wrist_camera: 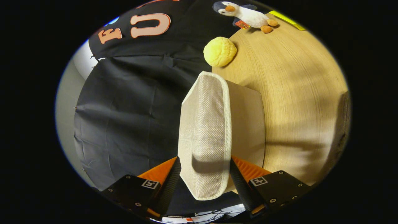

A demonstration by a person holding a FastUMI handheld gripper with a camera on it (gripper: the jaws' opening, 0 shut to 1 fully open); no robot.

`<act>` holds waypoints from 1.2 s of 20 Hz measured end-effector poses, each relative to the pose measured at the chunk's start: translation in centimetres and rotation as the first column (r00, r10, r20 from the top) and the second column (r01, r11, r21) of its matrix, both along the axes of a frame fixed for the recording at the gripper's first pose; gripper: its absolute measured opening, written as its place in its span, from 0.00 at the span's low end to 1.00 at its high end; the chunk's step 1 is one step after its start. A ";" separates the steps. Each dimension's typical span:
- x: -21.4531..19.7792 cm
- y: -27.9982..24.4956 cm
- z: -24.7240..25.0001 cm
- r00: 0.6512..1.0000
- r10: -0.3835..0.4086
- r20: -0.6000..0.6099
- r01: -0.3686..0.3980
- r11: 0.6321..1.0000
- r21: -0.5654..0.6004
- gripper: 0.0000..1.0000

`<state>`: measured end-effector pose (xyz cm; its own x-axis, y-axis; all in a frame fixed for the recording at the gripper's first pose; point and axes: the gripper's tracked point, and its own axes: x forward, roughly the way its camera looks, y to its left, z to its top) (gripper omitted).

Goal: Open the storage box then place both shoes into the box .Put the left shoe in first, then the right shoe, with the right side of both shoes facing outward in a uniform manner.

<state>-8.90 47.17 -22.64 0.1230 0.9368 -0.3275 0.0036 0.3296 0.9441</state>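
Observation:
The storage box's lid (206,124), a beige woven panel with pale trim, stands on edge between my fingers, lifted off the box. My gripper (205,162) is shut on it, one finger pressing each side near its closer end. Right behind the lid is the box's smooth tan body (247,124), resting on the wooden table (295,87). My view is rolled, so the table runs up one side and the black cloth wall up the other. A dark blurred shape (342,124) lies at the table's far side; I cannot tell what it is.
A yellow round plush (219,51) sits on the table just beyond the box, against the cloth wall. Farther off lies a white plush bird with orange feet (248,16), and a yellow strip (287,20) marks the table edge.

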 end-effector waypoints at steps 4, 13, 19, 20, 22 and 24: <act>-0.1 -0.7 4.5 1.000 -0.012 0.014 0.011 0.993 0.113 0.76; 1.5 3.8 14.0 0.987 -0.059 0.146 0.035 0.985 0.167 0.17; 1.5 10.4 19.4 0.967 -0.008 0.255 -0.015 0.996 0.087 0.09; 1.3 11.8 19.6 0.960 0.016 0.281 -0.036 0.997 0.067 0.09; 0.9 14.4 19.8 0.959 0.041 0.280 -0.054 0.998 0.040 0.11; 0.6 16.3 18.9 0.962 0.056 0.266 -0.061 0.998 0.011 0.11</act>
<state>-8.28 63.45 -3.79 0.1481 0.9507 -0.2725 -0.2663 0.3037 0.9148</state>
